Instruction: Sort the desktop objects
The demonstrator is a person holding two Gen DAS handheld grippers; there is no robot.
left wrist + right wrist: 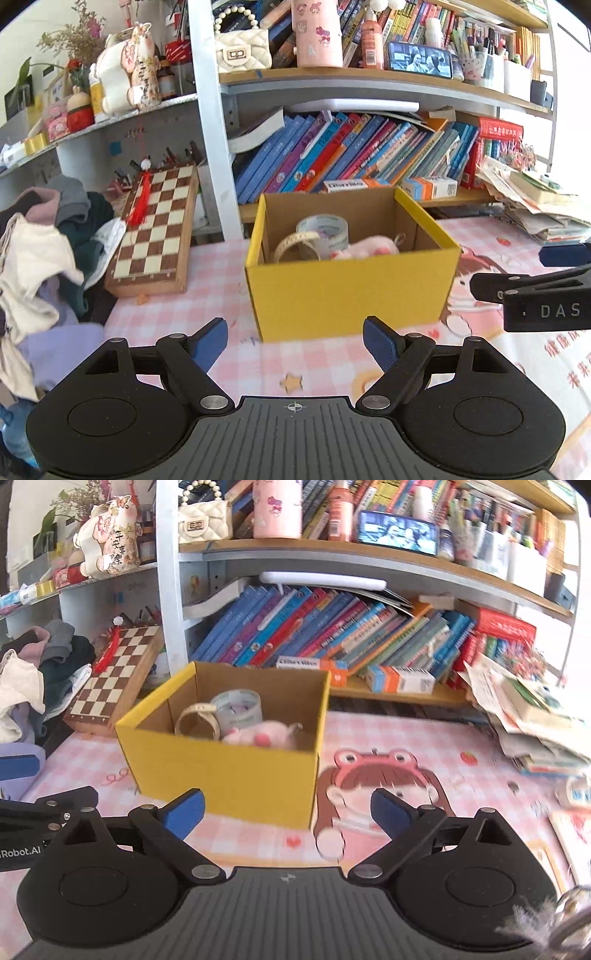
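A yellow cardboard box [347, 295] stands on the pink checked desk mat [314, 369]; it also shows in the right wrist view [229, 775]. Inside lie a clear tape roll [327, 230], a yellowish tape roll [295, 245] and a pink plush toy [365, 249]; the right wrist view shows the same tape roll [238, 709] and plush [262, 734]. My left gripper [295, 341] is open and empty, in front of the box. My right gripper [288, 810] is open and empty, near the box's front right corner. A furry keychain [546, 919] shows at the lower right.
A folding chessboard [155, 229] leans at the left beside a heap of clothes [40, 258]. Shelves of books [351, 151] stand behind the box. A stack of papers [528, 716] sits at the right. A small tape roll [576, 794] lies near the mat's right edge.
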